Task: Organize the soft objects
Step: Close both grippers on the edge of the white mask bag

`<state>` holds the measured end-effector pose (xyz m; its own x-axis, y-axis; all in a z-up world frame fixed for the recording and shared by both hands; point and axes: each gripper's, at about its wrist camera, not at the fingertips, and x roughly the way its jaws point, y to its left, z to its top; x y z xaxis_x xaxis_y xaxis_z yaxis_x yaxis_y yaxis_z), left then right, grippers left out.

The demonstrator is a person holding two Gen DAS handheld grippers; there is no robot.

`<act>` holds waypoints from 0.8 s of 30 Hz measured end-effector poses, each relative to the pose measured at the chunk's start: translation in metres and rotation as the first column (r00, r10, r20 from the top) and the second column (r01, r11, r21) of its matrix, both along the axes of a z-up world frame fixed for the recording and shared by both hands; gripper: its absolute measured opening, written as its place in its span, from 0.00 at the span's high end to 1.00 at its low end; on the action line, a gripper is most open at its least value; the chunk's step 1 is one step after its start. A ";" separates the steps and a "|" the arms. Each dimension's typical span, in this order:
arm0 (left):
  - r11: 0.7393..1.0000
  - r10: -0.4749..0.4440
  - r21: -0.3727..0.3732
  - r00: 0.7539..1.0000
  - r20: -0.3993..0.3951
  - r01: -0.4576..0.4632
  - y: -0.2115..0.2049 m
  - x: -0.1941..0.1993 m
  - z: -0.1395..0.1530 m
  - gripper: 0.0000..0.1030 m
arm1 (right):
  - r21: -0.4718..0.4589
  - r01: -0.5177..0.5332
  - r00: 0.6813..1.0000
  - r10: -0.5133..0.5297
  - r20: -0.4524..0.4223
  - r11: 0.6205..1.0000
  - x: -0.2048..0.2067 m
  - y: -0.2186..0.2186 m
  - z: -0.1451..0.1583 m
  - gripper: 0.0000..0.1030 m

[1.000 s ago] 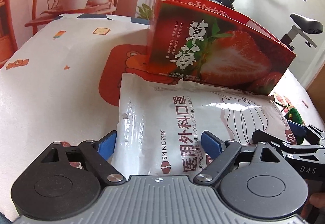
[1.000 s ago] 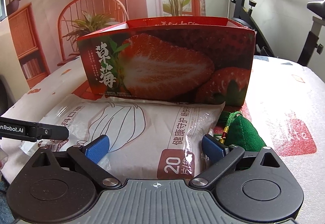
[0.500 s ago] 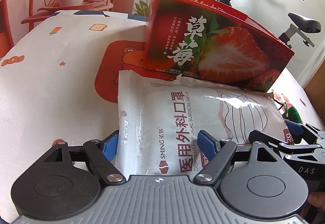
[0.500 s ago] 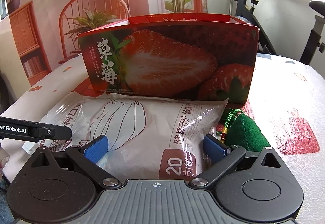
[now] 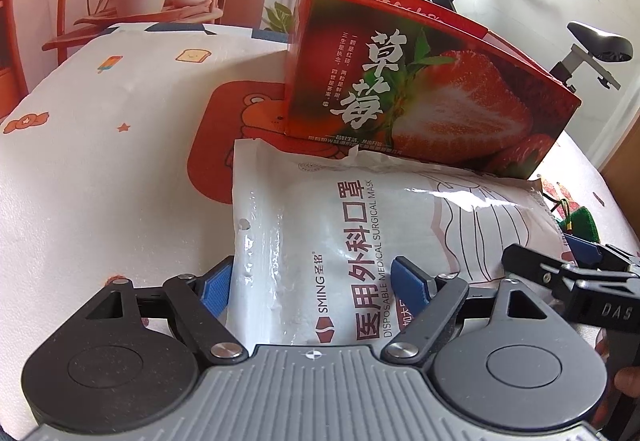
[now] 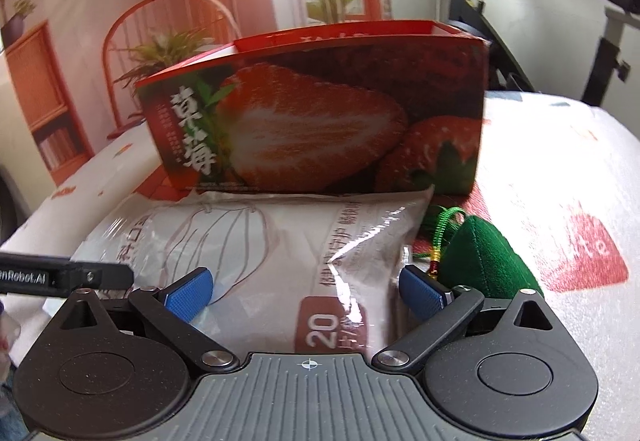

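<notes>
1. The desk (image 5: 100, 169), under a cartoon-print cover, carries everything.
2. An open-topped strawberry box (image 5: 420, 97) stands at the back.
3. The surgical mask pack (image 5: 360, 241) lies flat, its far edge touching the box.
4. The left gripper (image 5: 312, 289) and right gripper (image 6: 306, 291) have spread fingers straddling the pack's near corners, apparently the pre-grasp step; next, pinch and lift together.
5. A green pouch (image 6: 484, 257) waits beside.

Printed table cover (image 5: 120, 145) under box (image 5: 432, 97), mask pack (image 5: 360, 249), perhaps pouch (image 6: 488, 257)
</notes>
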<state>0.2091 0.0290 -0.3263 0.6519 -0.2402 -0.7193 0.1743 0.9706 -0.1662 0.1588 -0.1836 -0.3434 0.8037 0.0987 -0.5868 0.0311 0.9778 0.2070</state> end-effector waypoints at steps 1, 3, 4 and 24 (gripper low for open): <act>1.000 -0.001 0.001 1.000 0.000 0.001 0.000 0.000 0.000 0.18 | 0.008 0.011 1.000 -0.011 -0.002 1.000 0.000 -0.002 -0.001 0.04; 1.000 -0.002 0.004 1.000 0.001 0.002 -0.001 0.000 0.000 0.18 | 0.032 0.024 1.000 -0.024 -0.008 0.999 0.001 -0.007 -0.002 0.04; 1.000 -0.003 0.006 1.000 0.002 0.003 0.000 0.000 0.000 0.18 | 0.040 0.030 0.999 -0.030 -0.012 0.999 0.001 -0.008 -0.003 0.05; 0.995 -0.094 0.004 0.987 -0.134 0.095 0.006 0.039 0.008 0.23 | 0.100 0.023 1.000 -0.023 -0.001 0.995 0.001 -0.027 0.007 0.42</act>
